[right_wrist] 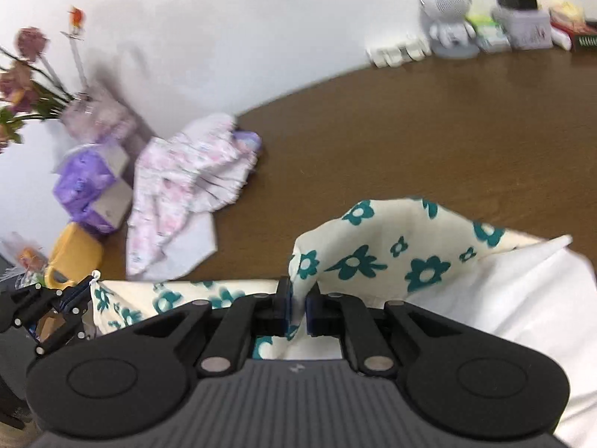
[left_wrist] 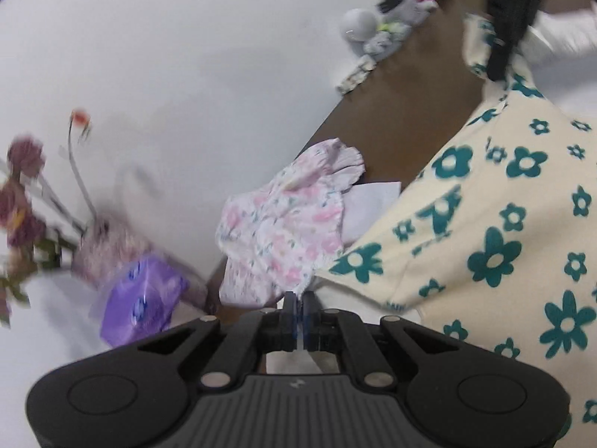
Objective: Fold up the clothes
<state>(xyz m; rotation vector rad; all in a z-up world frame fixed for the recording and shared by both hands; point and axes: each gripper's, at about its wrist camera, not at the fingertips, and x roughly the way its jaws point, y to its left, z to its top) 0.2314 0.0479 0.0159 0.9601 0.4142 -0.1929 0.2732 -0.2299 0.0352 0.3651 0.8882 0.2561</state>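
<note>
A cream garment with teal flowers (right_wrist: 391, 246) is stretched in the air between my two grippers, over the brown table (right_wrist: 410, 130). My right gripper (right_wrist: 298, 300) is shut on a bunched fold of it. My left gripper (left_wrist: 299, 308) is shut on the garment's pale edge, and the cloth (left_wrist: 503, 224) fills the right of the left wrist view. In the right wrist view the left gripper (right_wrist: 80, 293) shows at the far left, pinching a corner. The right gripper (left_wrist: 503, 30) appears as a dark shape at the top of the cloth.
A crumpled pink-flowered garment (right_wrist: 186, 179) lies on a white sheet (right_wrist: 197, 246) at the table's left. Beside it are a purple tissue pack (right_wrist: 82, 186), a vase of flowers (right_wrist: 26, 74) and a yellow object (right_wrist: 74, 254). A white figure-shaped gadget (right_wrist: 447, 11) and small boxes line the back wall.
</note>
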